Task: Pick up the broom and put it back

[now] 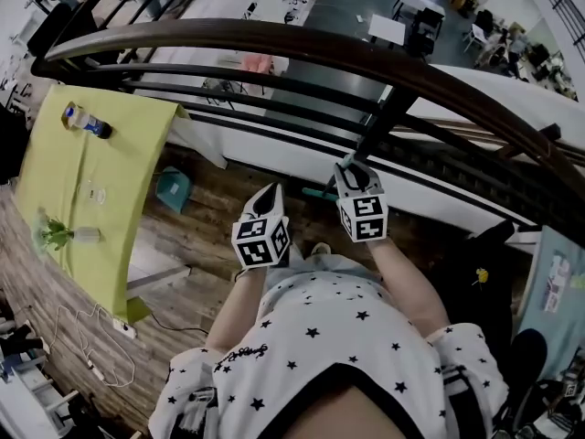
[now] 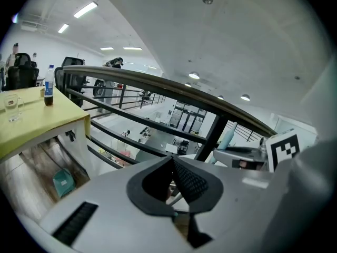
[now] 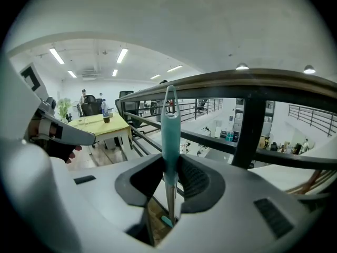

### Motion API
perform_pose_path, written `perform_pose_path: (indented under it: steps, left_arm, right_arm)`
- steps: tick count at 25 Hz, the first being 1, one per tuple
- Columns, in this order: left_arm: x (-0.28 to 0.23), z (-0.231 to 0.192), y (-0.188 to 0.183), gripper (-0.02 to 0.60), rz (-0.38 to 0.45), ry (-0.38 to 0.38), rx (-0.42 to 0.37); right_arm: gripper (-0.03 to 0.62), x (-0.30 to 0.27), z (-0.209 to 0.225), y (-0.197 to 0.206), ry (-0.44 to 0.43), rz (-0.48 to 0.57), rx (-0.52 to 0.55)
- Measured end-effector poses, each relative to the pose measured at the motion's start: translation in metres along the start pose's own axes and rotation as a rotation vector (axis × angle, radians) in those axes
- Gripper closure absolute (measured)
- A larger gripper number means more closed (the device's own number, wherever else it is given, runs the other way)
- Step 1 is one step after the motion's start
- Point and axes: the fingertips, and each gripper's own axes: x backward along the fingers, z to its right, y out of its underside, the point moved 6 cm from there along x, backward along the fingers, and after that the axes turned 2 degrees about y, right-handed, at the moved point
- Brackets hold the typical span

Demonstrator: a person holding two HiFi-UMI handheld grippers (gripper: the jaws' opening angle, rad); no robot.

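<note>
While right gripper (image 3: 169,164) is clamping teal-handled broom (image 3: 170,123) by dark curved railing (image 1: 302,44) | left gripper (image 2: 172,162) shut, empty | probably carrying back | next: parking it

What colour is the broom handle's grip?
Teal broom handle, clearest in the right gripper view.

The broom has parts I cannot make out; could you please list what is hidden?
- Right gripper view: the broom shows only its handle; the right gripper hides its head.
- Head view: the right gripper covers all but a teal stub.
- Left gripper view: only a teal strip shows above the right gripper.
</note>
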Motion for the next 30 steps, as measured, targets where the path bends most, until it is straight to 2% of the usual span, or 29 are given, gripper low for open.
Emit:
perform_pose_path:
  steps: [16,22,30]
  left_arm:
    - [-0.028,-0.114,-0.038,0.571,-0.066,0.030,-0.006]
    - [-0.043,-0.146,-0.052,0.571,-0.089,0.049,-0.003]
    - [-0.058,-0.182,-0.046,0.571,-0.113,0.046,0.032]
  right_arm:
    - [0.510,-0.089,-0.068,-0.013,0.008,-0.050,0.018]
    - [0.510,-0.125,-0.087,-0.012,0.001,-0.104,0.026]
    - [0.510,-0.176,-0.108,0.002,-0.002,-0.155,0.021]
